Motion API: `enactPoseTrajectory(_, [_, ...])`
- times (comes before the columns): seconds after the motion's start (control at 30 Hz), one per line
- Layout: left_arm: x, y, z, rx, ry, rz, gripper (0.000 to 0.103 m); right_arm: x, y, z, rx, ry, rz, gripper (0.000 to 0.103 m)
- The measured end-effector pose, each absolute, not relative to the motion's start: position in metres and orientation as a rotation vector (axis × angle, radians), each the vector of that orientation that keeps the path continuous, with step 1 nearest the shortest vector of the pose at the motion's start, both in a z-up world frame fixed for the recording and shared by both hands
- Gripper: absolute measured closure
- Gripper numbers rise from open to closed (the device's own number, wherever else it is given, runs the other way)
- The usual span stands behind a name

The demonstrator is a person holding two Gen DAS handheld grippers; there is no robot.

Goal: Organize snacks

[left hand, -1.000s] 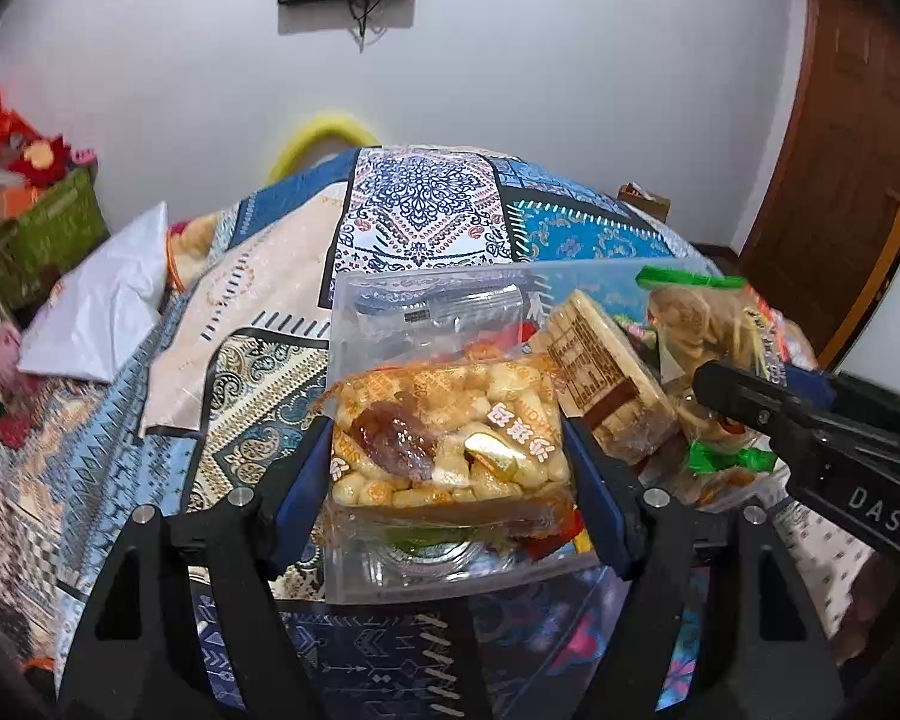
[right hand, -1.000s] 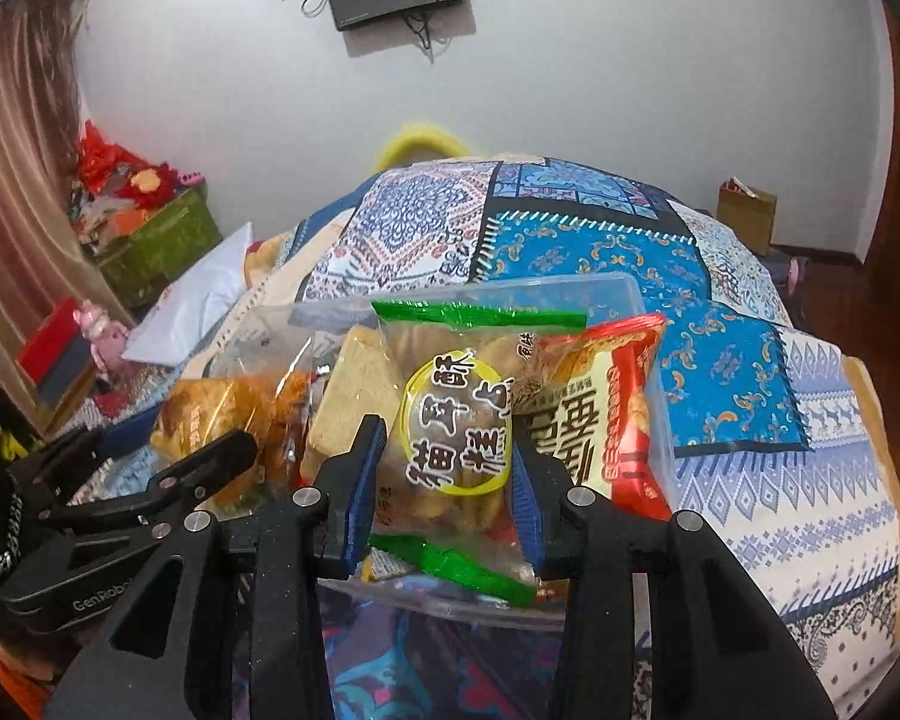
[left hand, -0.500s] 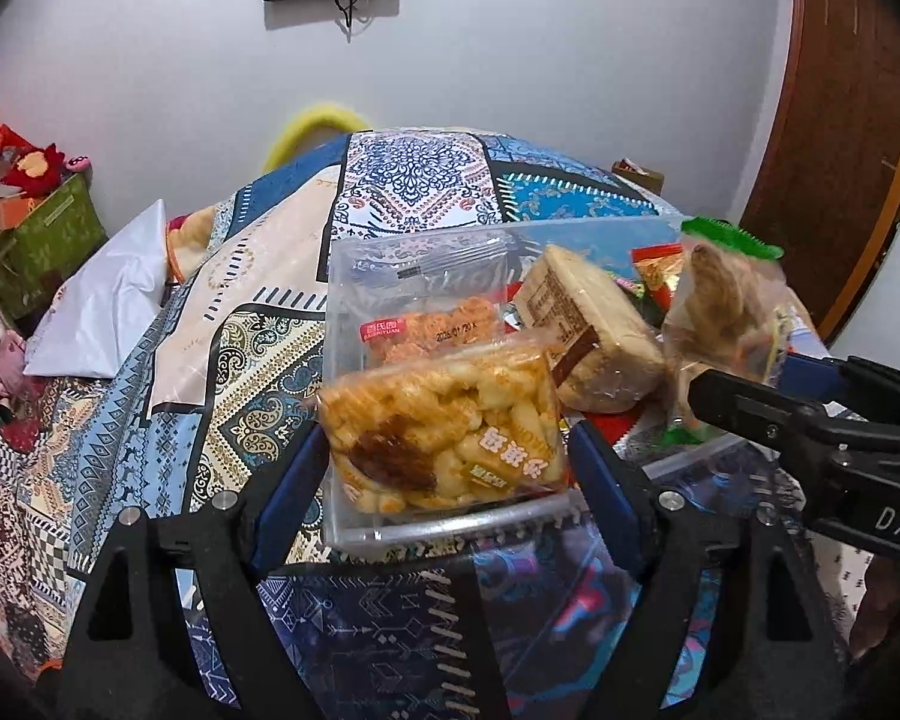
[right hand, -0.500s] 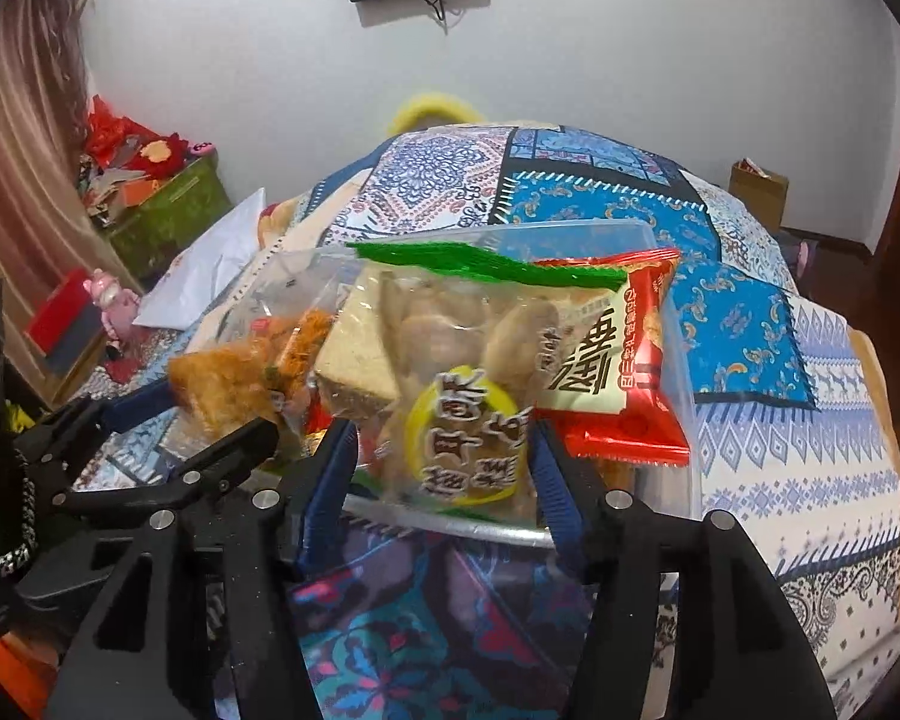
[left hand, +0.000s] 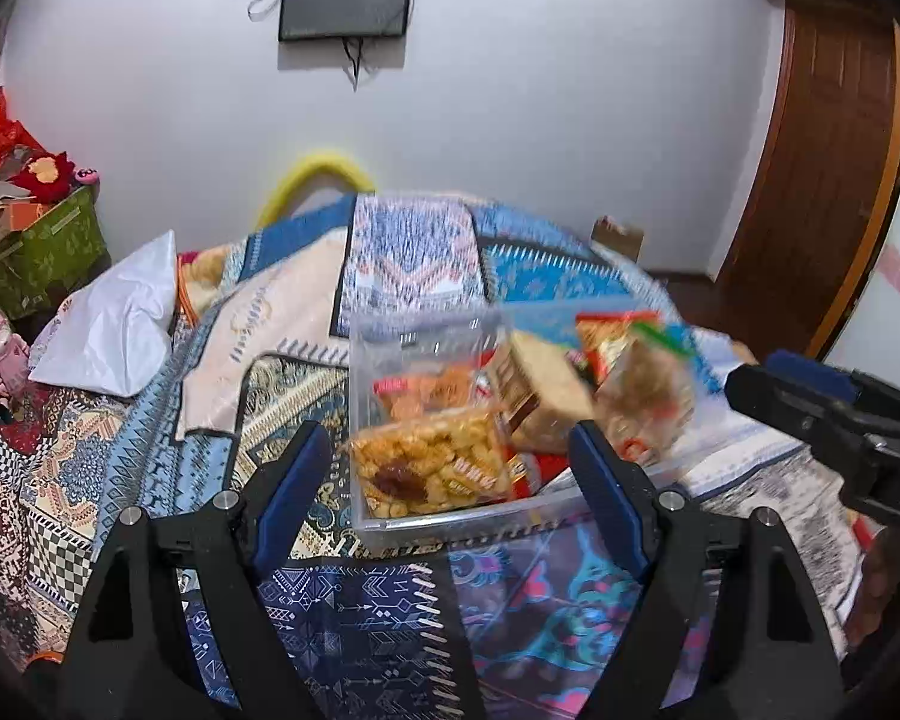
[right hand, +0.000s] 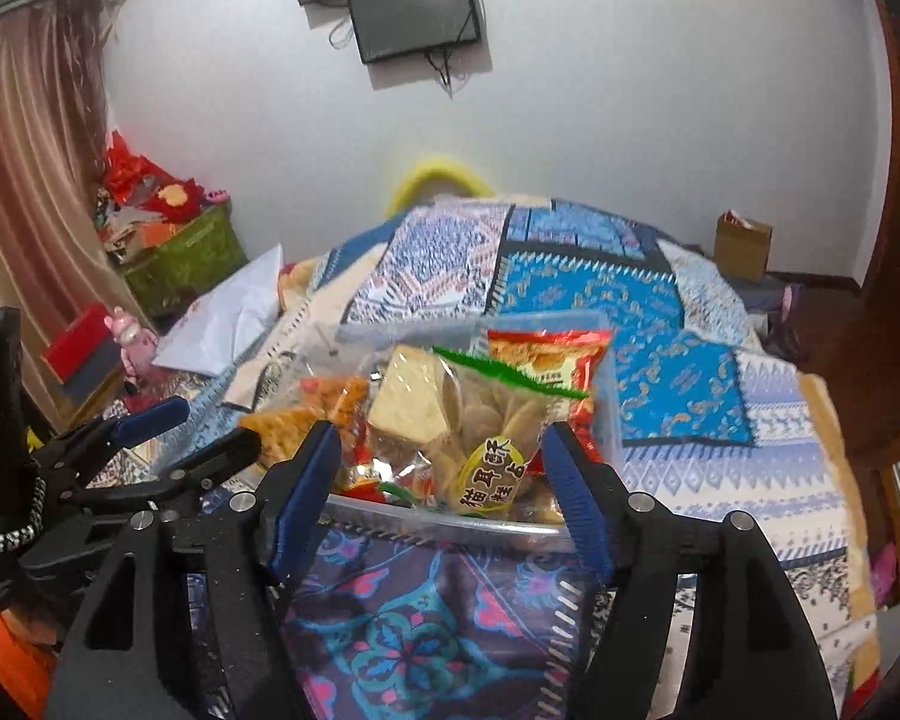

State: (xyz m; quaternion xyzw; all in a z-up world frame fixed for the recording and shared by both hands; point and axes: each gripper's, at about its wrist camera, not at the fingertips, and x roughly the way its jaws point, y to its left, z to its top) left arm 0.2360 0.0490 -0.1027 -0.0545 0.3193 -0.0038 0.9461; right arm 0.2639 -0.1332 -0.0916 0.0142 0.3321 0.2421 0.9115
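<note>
Both of your grippers stand open and empty just short of the clear plastic bin (left hand: 450, 519): your left gripper (left hand: 450, 468) frames the orange puffed-snack bag (left hand: 432, 468) without touching it, and your right gripper (right hand: 438, 468) has just been opening, its pads clear of the green-topped cracker bag (right hand: 498, 420) that stands loose between them. Past those, inside the same bin on the patchwork bedspread (right hand: 594, 294), you have a wrapped cake block (right hand: 414, 396) and a red packet (right hand: 546, 354) at the far right corner.

A home bedroom: a bed under a patchwork quilt (right hand: 600, 294) fills the middle, a wall-mounted screen (right hand: 417, 15) hangs top centre, curtains (right hand: 24, 180) drape far left.
</note>
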Motion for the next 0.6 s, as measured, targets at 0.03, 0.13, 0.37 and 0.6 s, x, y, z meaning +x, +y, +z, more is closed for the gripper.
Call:
enactPoseTrajectory(0.03, [0.228,0.048,-0.093,-0.115,0.625,-0.013,0.022,0.26,-0.136,-0.086,0.033,0.668,0.501,0.037])
enactPoseTrajectory(0.13, [0.209,0.045,-0.07,-0.114,0.56,-0.025,0.022,0.246,-0.142,-0.071,0.041,0.623,0.51,0.037])
enactPoseTrajectory(0.37, [0.155,0.036,-0.018,-0.105,0.409,-0.043,0.021,0.207,-0.153,-0.035,0.028,0.5,0.524,0.032])
enactPoseTrajectory(0.6, [0.119,0.03,0.004,-0.106,0.327,-0.043,0.004,0.173,-0.162,-0.015,0.028,0.398,0.521,0.015])
